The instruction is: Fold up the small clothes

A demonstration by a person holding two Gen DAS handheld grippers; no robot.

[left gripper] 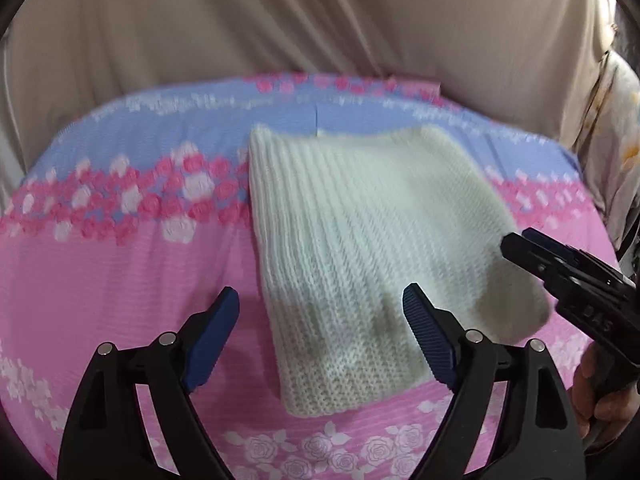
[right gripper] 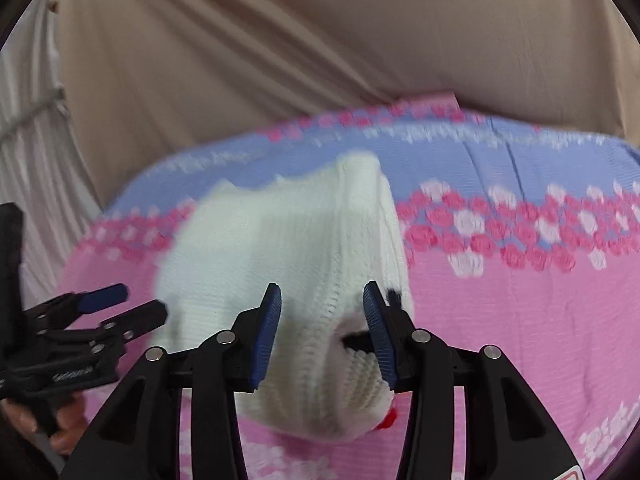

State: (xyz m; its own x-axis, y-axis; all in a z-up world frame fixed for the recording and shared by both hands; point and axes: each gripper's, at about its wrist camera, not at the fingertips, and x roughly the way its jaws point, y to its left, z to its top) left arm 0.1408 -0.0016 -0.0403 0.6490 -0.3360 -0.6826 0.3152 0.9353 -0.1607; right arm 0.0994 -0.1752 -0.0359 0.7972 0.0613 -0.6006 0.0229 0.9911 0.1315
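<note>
White knitted garment (left gripper: 352, 256) lying flat on the pink-and-blue floral bedspread (left gripper: 120, 272), ribbing running lengthwise. Small red and black details showing at its near end in the right wrist view — cannot tell what they are.

Long axis running straight away from both grippers, near end almost under them, far end toward the beige curtain (left gripper: 280, 16).

Left gripper (left gripper: 324, 336) hovering with jaws spread wide, holding nothing. Garment's near left corner sitting between its fingers, left finger over bare bedspread, right finger over knit.

Right gripper (right gripper: 322, 330) standing about half open, also gripping nothing as far as can be seen. Its fingers are straddling the garment's near right edge, knit lying between the pads (right gripper: 266, 336) — contact cannot be judged through the blur.

Both grippers are close to the near end; the right looks slightly more committed. Judgement: a fold likely means pinching this near edge and carrying it forward along the long axis.

A hand (left gripper: 600, 396) showing behind the right gripper.
</note>
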